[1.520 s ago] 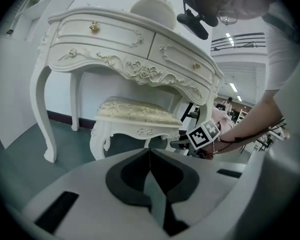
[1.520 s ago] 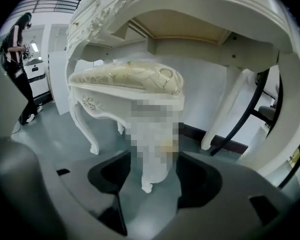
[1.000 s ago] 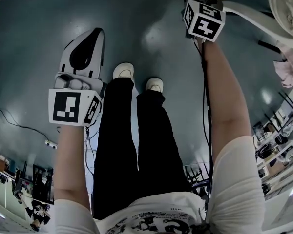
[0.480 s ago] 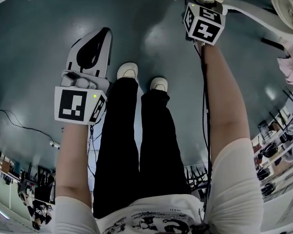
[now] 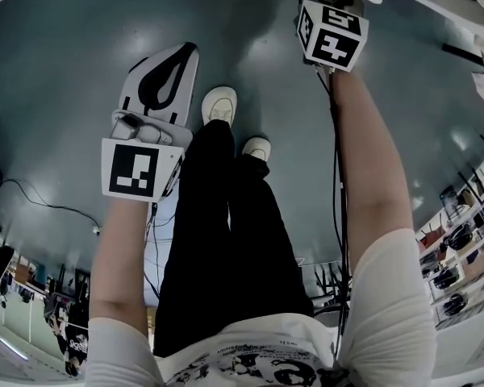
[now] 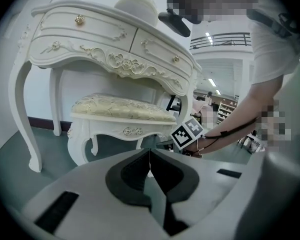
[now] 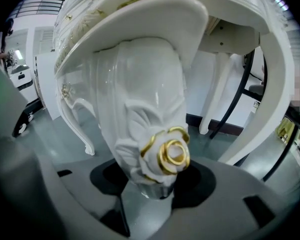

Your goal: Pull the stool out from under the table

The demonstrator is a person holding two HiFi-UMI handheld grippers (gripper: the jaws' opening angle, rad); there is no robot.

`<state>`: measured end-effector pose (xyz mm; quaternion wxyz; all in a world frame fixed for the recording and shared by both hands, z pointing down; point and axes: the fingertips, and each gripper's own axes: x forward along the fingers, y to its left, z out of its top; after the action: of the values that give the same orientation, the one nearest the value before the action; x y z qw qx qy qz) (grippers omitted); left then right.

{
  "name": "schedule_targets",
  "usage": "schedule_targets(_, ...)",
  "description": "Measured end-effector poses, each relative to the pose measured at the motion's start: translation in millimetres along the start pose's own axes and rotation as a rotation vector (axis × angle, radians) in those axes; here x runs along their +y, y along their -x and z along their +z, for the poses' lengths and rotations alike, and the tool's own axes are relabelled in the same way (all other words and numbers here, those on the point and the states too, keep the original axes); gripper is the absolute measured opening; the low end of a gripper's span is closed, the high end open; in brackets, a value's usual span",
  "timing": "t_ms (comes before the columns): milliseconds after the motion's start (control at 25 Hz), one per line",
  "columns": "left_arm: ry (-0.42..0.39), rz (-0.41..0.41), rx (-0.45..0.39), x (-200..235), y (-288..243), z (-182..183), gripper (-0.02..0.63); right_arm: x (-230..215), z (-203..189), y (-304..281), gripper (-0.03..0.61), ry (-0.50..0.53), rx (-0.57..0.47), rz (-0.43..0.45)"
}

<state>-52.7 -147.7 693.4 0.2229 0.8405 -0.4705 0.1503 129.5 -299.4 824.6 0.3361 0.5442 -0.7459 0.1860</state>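
Stool point(image 6: 122, 108) stands tucked beneath the white carved counter point(image 6: 90, 39), ahead of and above the left gripper point(image 6: 150, 164), its cushioned seat just under the drawer fronts. It has not visibly come clear of the counter.

The right gripper point(image 7: 157, 186) has its fingers spread wide and clamped on one carved stool leg point(image 7: 145, 109). The leg fills the space between them, and a gold rose ornament point(image 7: 172, 154) sits just above the fingertips. Holding the leg low rather than the seat looks sensible. The cushion offers no edge to pinch, while the leg is rigid and should drag the whole frame along the floor point(image 5: 64, 71).

The left gripper's fingers are pressed together with nothing between them. They point slightly downward over the floor, well short of the stool. That hand appears to be kept out of the way, since one leg hold is probably enough to slide a light stool.

The risk, I judge, is the stool pivoting about the held leg and knocking a counter leg beside the fingers.
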Motion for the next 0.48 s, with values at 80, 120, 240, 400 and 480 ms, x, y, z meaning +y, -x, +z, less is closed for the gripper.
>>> schedule_targets(80,0.000,0.008,-0.018,-1,4,0,0.017,7,-6,8,0.236,0.004,0.003,0.009)
schedule_targets(120,0.001,0.014,-0.027,-2,7,0,0.017,10,-9,13,0.236,0.009,0.006,0.016)
schedule_targets(240,0.001,0.024,-0.036,-12,15,-5,0.017,16,-22,27,0.238,0.034,0.017,0.045)
schedule_targets(400,-0.024,0.020,-0.062,-34,29,-8,0.017,21,-44,50,0.238,0.058,0.030,0.070)
schedule_targets(480,-0.016,0.024,-0.060,-41,39,-16,0.017,27,-54,58,0.238,0.068,0.035,0.080)
